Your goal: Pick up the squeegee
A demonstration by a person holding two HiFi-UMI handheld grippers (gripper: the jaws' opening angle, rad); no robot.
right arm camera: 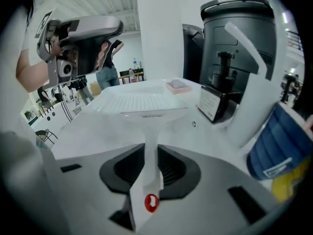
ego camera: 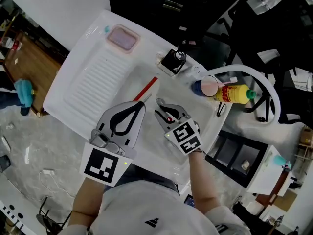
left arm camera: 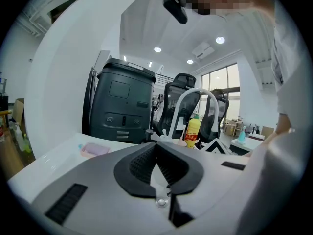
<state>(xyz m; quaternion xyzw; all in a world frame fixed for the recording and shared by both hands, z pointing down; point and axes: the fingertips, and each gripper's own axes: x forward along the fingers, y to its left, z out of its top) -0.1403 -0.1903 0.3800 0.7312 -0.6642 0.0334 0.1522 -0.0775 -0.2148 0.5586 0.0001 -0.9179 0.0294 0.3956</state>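
The squeegee (ego camera: 145, 88) has a white handle with a red-ringed hole and a thin red blade. It hangs over the white sink unit (ego camera: 78, 82), blade end pointing away from me. My right gripper (ego camera: 165, 107) is shut on its handle. In the right gripper view the white handle (right arm camera: 151, 136) runs up between the black pads to the wide blade head (right arm camera: 154, 114). My left gripper (ego camera: 141, 105) hovers just left of the blade. Its jaws are shut with nothing between them, as its own view of the gripper (left arm camera: 157, 148) also shows.
A pink soap block (ego camera: 122, 37) lies at the far end of the ribbed drainboard. A black tap fitting (ego camera: 173, 61) stands behind the basin. A blue bottle (ego camera: 204, 87) and a yellow bottle (ego camera: 234, 93) lie to the right, under a white curved chair arm (ego camera: 266, 89).
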